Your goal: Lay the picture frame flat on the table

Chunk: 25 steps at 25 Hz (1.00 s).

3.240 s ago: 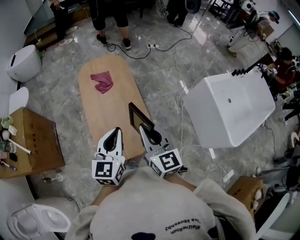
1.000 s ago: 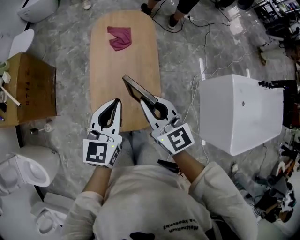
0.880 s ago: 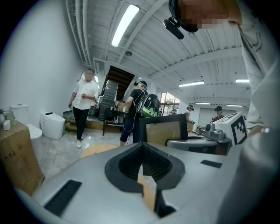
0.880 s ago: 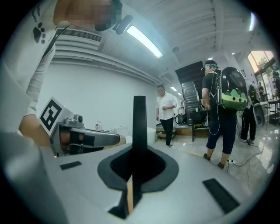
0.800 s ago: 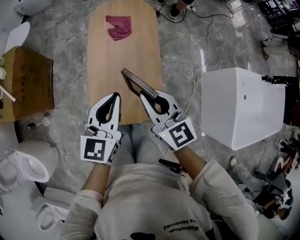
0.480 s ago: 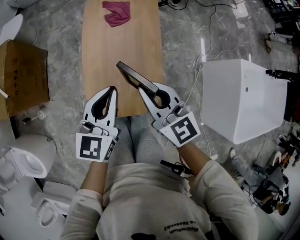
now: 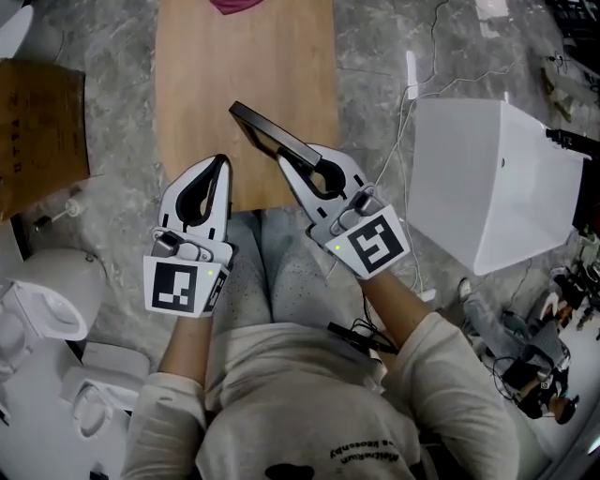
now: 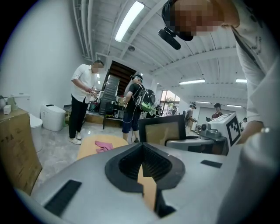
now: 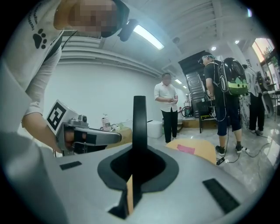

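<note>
**Frame on edge in my right fingers, table just ahead**

Nearest me, over my lap, both grippers point forward, side by side. My left gripper (image 7: pixel 220 161) has its fingers pressed together with nothing between them; it hangs at the near edge of the table (image 7: pixel 192 112), idle. My right gripper (image 7: pixel 291 161) is clamped on the near end of the picture frame (image 7: pixel 270 134). In the right gripper view the frame rises as a thin dark blade straight out of the closed pads, so I read it as standing on edge rather than lying down.

From those fingers the frame's long axis runs away from me and slightly to the left, out over the near end of the wooden top. Its broad face is turned toward my left gripper, which sees it as a dark border round a tan panel. The frame hangs above the wood, not on it.

So the move turns on my right wrist, I judge: lower, then roll so the broad face meets the wood. My left gripper sits just beside that face, near enough to steady it.

Farther on, the table is bare up to a pink cloth (image 7: pixel 236 5) at its far end.
</note>
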Each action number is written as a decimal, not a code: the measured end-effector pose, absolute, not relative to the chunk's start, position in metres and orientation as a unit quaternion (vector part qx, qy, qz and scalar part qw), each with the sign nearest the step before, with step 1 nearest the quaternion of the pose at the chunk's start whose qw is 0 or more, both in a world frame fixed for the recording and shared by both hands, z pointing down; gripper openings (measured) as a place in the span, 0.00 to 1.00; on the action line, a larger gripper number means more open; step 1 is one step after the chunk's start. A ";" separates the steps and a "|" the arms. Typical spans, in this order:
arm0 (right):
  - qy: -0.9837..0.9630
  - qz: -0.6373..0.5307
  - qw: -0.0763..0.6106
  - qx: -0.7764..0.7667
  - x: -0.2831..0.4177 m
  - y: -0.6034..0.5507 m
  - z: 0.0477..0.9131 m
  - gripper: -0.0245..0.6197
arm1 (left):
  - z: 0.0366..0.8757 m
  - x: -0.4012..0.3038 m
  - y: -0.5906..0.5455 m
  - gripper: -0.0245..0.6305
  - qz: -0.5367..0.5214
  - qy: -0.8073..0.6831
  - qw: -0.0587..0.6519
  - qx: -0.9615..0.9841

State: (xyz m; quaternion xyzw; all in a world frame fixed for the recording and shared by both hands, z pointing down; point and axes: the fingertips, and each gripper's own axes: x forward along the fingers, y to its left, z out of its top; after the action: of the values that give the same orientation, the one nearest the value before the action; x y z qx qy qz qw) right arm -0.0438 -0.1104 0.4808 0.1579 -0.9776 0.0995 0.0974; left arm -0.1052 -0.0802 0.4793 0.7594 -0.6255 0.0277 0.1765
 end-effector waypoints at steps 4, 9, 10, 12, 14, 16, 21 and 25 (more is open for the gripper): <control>-0.978 0.110 0.089 0.153 -0.048 -0.105 0.492 0.06 | 0.491 -0.107 -0.077 0.05 0.029 -0.626 0.181 0.758; -0.978 0.114 0.101 0.145 -0.050 -0.102 0.509 0.06 | 0.506 -0.108 -0.077 0.05 0.027 -0.625 0.188 0.758; -0.977 0.115 0.101 0.145 -0.050 -0.102 0.512 0.06 | 0.509 -0.108 -0.077 0.05 0.026 -0.624 0.189 0.758; -0.977 0.117 0.101 0.145 -0.051 -0.103 0.517 0.06 | 0.516 -0.108 -0.076 0.05 0.027 -0.621 0.194 0.759; -0.977 0.120 0.102 0.143 -0.051 -0.103 0.523 0.06 | 0.523 -0.107 -0.075 0.05 0.027 -0.619 0.199 0.759; -0.977 0.124 0.104 0.142 -0.050 -0.103 0.530 0.07 | 0.529 -0.107 -0.074 0.05 0.028 -0.615 0.203 0.761; -0.976 0.137 0.104 0.133 -0.051 -0.098 0.546 0.06 | 0.548 -0.107 -0.073 0.05 0.037 -0.608 0.210 0.764; -0.976 0.149 0.105 0.116 -0.049 -0.093 0.557 0.06 | 0.561 -0.102 -0.075 0.05 0.051 -0.599 0.217 0.769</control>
State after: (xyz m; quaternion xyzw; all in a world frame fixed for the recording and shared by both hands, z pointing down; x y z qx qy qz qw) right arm -0.0487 -0.0930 0.5570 0.1161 -0.9764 0.1487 0.1054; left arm -0.1025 -0.0753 0.5608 0.7687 -0.5995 0.0508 0.2174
